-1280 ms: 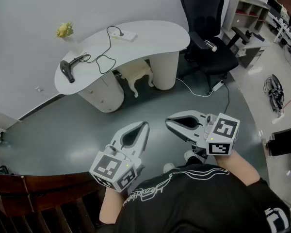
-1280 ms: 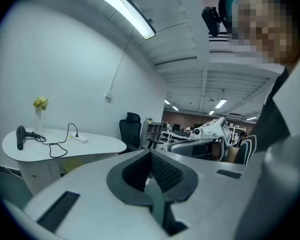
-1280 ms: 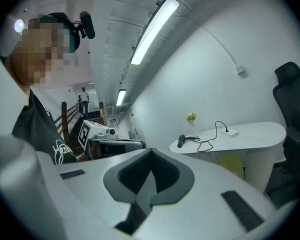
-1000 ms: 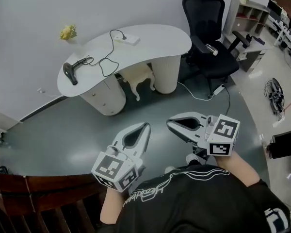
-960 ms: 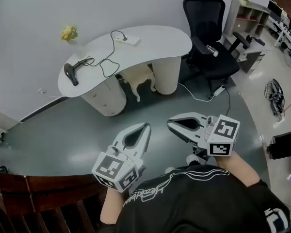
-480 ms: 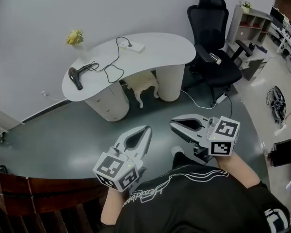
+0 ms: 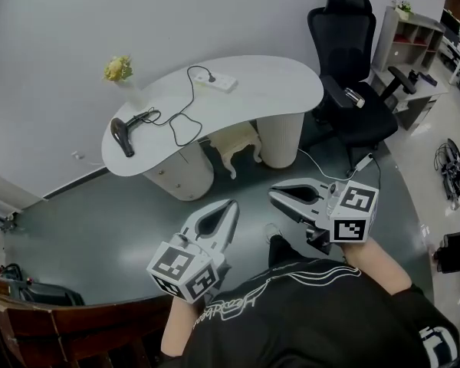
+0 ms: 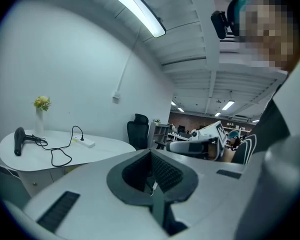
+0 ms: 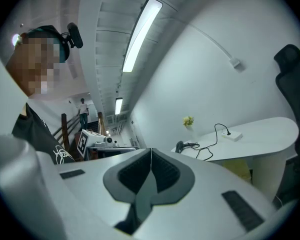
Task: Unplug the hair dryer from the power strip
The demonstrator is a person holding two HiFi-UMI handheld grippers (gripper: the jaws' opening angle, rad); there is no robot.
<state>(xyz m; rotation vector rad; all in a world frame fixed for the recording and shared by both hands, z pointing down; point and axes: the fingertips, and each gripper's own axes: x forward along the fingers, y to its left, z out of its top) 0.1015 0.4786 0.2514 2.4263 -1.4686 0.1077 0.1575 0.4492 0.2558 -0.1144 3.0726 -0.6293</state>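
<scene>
A black hair dryer (image 7: pixel 123 134) lies at the left end of a curved white desk (image 7: pixel 276 90). Its black cord (image 7: pixel 180 121) loops across the top to a plug in the white power strip (image 7: pixel 221 81) at the desk's back edge. My left gripper (image 7: pixel 231 204) and right gripper (image 7: pixel 273 194) hover side by side over the grey floor, well short of the desk, both shut and empty. In the left gripper view the dryer (image 8: pixel 18 140) and strip (image 8: pixel 85 143) sit far off to the left. The right gripper view shows the dryer (image 9: pixel 180 146) and strip (image 9: pixel 234 135) to the right.
A black office chair (image 7: pixel 353 60) stands right of the desk, and a small white stool (image 7: pixel 234 140) sits under it. A vase of yellow flowers (image 7: pixel 119 69) is at the desk's back left. A wooden railing (image 7: pixel 31 328) runs along the lower left. Shelving (image 7: pixel 414 33) is at far right.
The person has stepped toward the desk, so it looks larger and nearer. Both grippers travelled forward together, still shut and empty.
</scene>
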